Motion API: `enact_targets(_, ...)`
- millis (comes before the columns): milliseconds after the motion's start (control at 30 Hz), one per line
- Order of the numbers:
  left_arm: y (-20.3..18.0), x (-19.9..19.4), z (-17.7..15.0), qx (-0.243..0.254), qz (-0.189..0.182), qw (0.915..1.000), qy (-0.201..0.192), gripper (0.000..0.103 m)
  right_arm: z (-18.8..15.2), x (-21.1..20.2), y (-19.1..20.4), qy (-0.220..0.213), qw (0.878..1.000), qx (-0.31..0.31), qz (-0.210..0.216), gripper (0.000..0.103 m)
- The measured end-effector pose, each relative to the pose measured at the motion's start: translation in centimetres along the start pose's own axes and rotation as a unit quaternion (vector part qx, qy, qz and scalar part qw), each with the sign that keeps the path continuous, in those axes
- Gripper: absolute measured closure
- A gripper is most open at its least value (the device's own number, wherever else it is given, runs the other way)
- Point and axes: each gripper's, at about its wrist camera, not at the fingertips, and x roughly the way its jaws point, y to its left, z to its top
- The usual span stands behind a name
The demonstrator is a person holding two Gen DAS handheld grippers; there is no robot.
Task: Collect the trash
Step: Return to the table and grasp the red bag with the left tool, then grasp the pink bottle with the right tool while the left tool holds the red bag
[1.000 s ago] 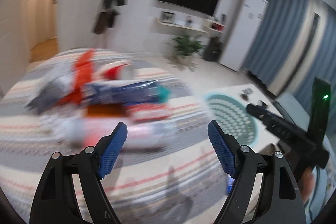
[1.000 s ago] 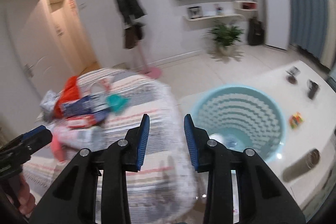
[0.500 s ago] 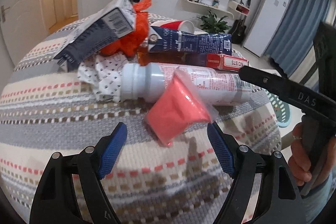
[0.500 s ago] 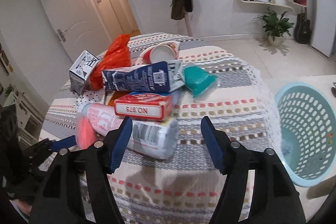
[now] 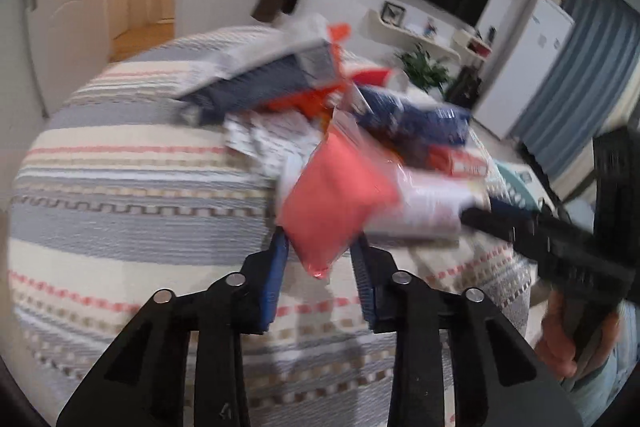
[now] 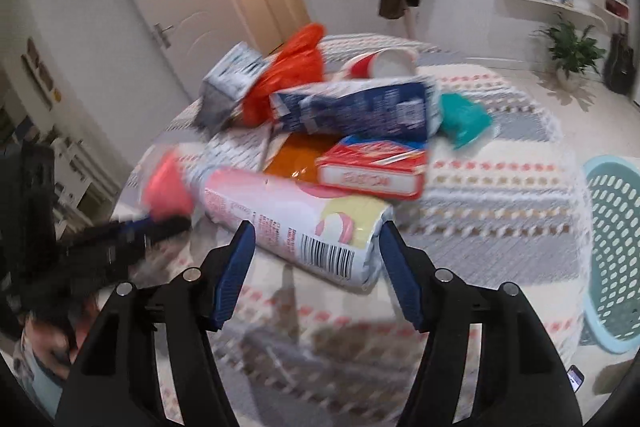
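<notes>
Trash pile (image 6: pixel 340 131) mostly uncollected on worktop (image 5: pixel 120 187). Left hand-held gripper (image 5: pixel 320 263) closing on pink bag (image 5: pixel 332 195); right hand-held gripper (image 6: pixel 316 267) closing round bottle (image 6: pixel 296 223), w/o contact yet. Basket (image 6: pixel 612 251) far right.

A round bench (image 6: pixel 500 187) covered with a striped woven cloth in grey, cream and coral carries a heap of litter: a white labelled plastic bottle (image 6: pixel 304 223) lying flat, a spotted white wrapper (image 6: pixel 236 151), a crumpled teal pouch (image 6: pixel 464 119).

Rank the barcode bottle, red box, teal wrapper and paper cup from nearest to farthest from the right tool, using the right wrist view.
1. Barcode bottle, between the right tool's fingers.
2. Red box, just behind.
3. Teal wrapper, right of the pile.
4. Paper cup, far edge.
</notes>
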Motion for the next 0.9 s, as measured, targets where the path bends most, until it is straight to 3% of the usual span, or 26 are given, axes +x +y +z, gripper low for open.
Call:
enact_targets(233, 2.4, -2.6, 0.5, -0.024, 0.015, 0.9992, -0.028, 0.074, -2.6, -0.2, 5.0, 0.038, 0.996, -0.063, 0.041, 0.042)
enact_targets(367, 2.9, -3.2, 0.6, -0.032, 0.014, 0.9988, -0.033, 0.075, -2.0, -1.4, 5.3, 0.026, 0.996, -0.087, 0.018, 0.042)
enact_targets(433, 3.2, -3.3, 0.6, -0.033, 0.015, 0.9987, -0.035, 0.075, -1.0, -1.6, 5.1, 0.017, 0.995, -0.093, 0.014, 0.037)
enact_targets(600, 3.2, -3.3, 0.9, -0.030, 0.010, 0.9987, -0.039, 0.075, 0.9, 0.4, 6.2, 0.035, 0.990, -0.139, 0.009, 0.034)
enact_targets(800, 3.4, -3.7, 1.1, -0.034, 0.010, 0.9984, -0.044, 0.075, 2.6, 5.4, 7.6, 0.100, 0.982, -0.162, 0.007, 0.035)
enact_targets(900, 3.6, -4.1, 1.3, -0.036, 0.013, 0.9981, -0.048, 0.075, 3.1, 7.2, 7.5, 0.131, 0.979, -0.154, 0.011, 0.041)
